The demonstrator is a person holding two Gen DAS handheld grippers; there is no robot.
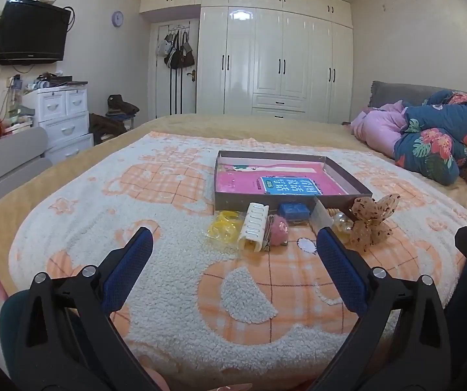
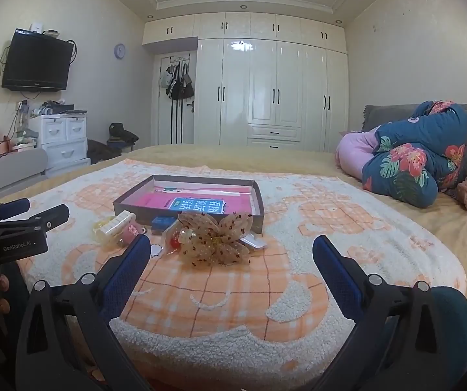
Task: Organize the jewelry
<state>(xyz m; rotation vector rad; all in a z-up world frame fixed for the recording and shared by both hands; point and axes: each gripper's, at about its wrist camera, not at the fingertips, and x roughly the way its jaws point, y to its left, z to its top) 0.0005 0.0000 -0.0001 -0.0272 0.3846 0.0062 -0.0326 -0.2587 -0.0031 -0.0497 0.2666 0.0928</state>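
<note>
A shallow grey box with a pink book inside lies on the bed blanket. In front of it is a pile of accessories: a brown spotted bow, a white claw clip, yellow bands, a pink pompom, a small blue box. My left gripper is open and empty, just short of the pile. My right gripper is open and empty, near the bow. The left gripper also shows at the left of the right wrist view.
The orange and white blanket covers the bed. Folded floral and pink quilts lie at the right by the headboard. A white wardrobe, a drawer unit and a wall TV stand beyond the bed.
</note>
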